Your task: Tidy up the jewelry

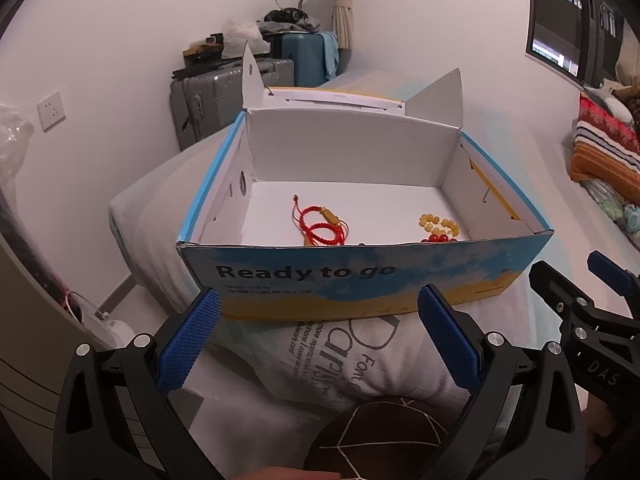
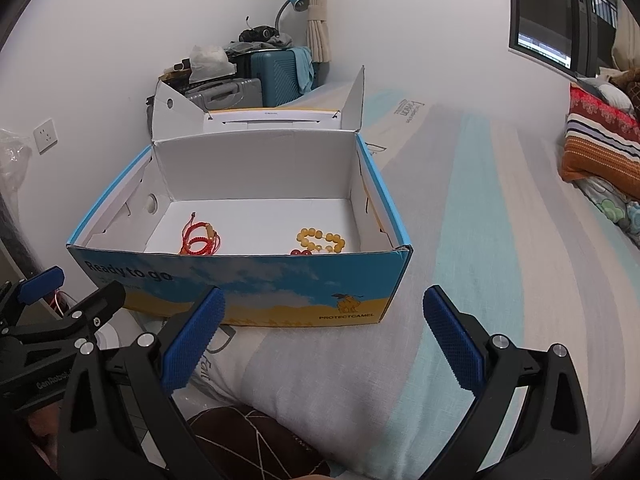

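A red cord bracelet [image 1: 322, 222] with a small gold-coloured bead lies on the white floor of an open cardboard box [image 1: 360, 280], toward its left side. Well apart from it, toward the right side, lies a yellow bead bracelet [image 2: 320, 240], with a few red beads [image 2: 301, 252] just beside it at the near wall, partly hidden by that wall. The box stands on a bed [image 2: 460, 260] with a pale striped cover; its lid flaps stand upright at the back and its near side reads "Ready to go".

The left hand-held gripper [image 1: 318, 336] hangs in front of the box's near wall, its blue-padded fingers spread wide with nothing between them. The right hand-held gripper [image 2: 324, 338] hangs just beside it, likewise wide open and empty, short of the box's right corner.

Suitcases [image 2: 256, 76] and a blue lamp [image 2: 298, 0] stand against the far wall, and folded blankets [image 2: 600, 148] lie at the right.
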`<state>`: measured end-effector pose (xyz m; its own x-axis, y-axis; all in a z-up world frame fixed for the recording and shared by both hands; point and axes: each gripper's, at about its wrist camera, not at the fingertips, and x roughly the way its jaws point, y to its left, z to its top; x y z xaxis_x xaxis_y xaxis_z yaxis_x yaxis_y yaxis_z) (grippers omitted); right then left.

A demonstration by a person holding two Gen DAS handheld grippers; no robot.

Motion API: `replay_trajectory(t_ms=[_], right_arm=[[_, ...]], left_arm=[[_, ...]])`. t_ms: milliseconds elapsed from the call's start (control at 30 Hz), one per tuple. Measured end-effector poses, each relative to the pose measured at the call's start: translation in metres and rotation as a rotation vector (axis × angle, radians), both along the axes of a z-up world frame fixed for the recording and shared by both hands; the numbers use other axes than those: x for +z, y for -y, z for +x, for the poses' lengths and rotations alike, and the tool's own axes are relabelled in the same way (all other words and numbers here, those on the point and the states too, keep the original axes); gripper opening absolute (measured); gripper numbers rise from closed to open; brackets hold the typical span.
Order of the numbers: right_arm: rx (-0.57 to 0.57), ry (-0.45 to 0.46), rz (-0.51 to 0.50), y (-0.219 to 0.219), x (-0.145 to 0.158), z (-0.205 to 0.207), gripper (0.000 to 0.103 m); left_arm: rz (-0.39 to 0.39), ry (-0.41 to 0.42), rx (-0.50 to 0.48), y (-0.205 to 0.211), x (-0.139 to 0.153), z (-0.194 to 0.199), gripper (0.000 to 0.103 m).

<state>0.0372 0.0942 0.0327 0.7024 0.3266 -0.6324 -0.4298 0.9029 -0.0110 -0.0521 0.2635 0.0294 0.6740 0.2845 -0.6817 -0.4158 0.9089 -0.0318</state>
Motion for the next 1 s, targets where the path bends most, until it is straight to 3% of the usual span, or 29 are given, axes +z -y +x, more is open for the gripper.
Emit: replay_trajectory(t_ms=[1000], right_arm=[[-0.001,-0.013,0.010,0.0035,-0.0031,0.0024,0.095]], left_arm=[[0.011,-0.002,-0.022,0.0035,-0.0015,0.0009,0.097]])
